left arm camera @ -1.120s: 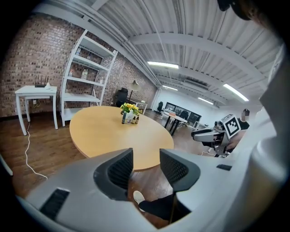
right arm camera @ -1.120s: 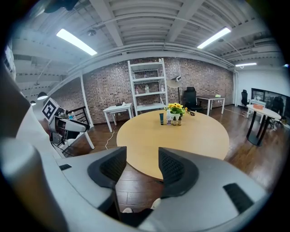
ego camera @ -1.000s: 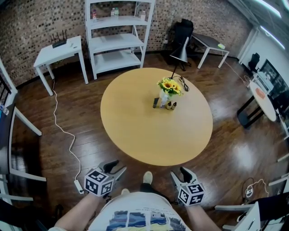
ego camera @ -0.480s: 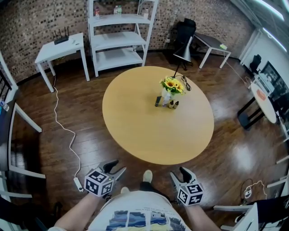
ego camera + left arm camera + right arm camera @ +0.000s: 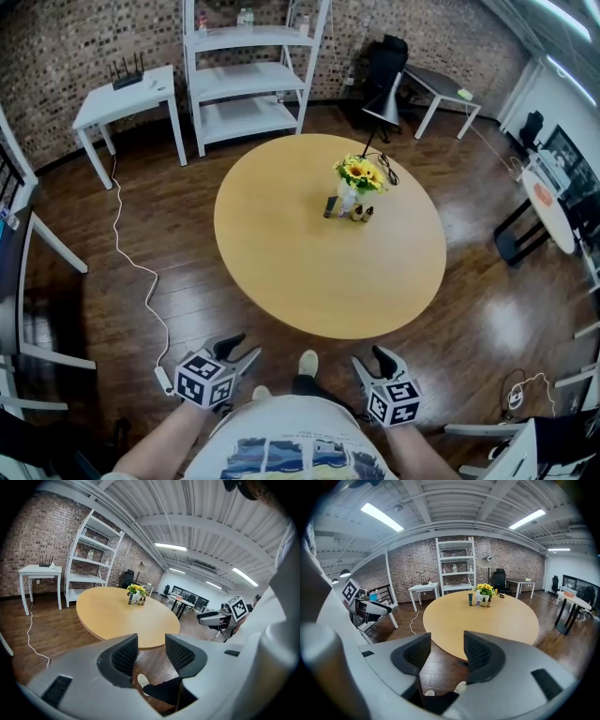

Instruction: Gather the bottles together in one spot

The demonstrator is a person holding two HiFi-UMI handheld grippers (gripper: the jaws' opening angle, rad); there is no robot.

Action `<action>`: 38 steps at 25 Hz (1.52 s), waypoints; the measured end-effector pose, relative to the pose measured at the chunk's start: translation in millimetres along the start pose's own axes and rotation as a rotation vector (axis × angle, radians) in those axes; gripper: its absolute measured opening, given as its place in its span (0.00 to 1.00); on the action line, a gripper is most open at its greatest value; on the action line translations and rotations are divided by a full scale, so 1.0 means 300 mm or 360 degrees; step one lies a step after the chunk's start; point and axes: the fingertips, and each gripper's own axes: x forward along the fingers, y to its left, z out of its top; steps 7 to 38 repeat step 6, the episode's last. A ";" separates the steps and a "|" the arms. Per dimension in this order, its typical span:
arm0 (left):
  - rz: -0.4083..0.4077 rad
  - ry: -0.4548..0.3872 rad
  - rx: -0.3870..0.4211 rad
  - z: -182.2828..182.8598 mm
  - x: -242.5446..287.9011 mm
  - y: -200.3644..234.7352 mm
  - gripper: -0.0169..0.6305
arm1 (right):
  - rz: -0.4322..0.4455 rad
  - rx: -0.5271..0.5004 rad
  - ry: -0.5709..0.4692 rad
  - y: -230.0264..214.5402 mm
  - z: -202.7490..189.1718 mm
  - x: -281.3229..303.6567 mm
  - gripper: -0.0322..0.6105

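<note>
A dark tube [image 5: 330, 206], a white bottle [image 5: 347, 202] and two small brown bottles [image 5: 362, 214] stand close together beside a vase of yellow flowers [image 5: 357, 174] on the round wooden table [image 5: 309, 272]. In the right gripper view the same cluster [image 5: 479, 600] stands at the table's far side. My left gripper [image 5: 239, 349] and right gripper [image 5: 372, 362] hang low in front of the table's near edge, far from the bottles. Both are open with nothing between their fingers. The left gripper [image 5: 152, 646] looks across the table, and so does the right gripper [image 5: 447, 651].
A white shelf unit [image 5: 248, 75] with small bottles on its top shelf [image 5: 244, 17] stands behind the table. A small white side table [image 5: 127, 98] is at the back left and a floor lamp [image 5: 382, 103] behind the flowers. A white cable [image 5: 131, 272] runs across the floor.
The head view has drifted slightly, so the table and bottles sit a little higher and further right in the frame. Both grippers stay where they were, still open.
</note>
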 end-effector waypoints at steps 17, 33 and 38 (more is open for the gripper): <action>-0.0009 0.0003 -0.0007 0.001 0.013 -0.011 0.28 | 0.0011 -0.0030 0.0008 0.002 -0.005 -0.002 0.43; -0.0009 0.0003 -0.0007 0.001 0.013 -0.011 0.28 | 0.0011 -0.0030 0.0008 0.002 -0.005 -0.002 0.43; -0.0009 0.0003 -0.0007 0.001 0.013 -0.011 0.28 | 0.0011 -0.0030 0.0008 0.002 -0.005 -0.002 0.43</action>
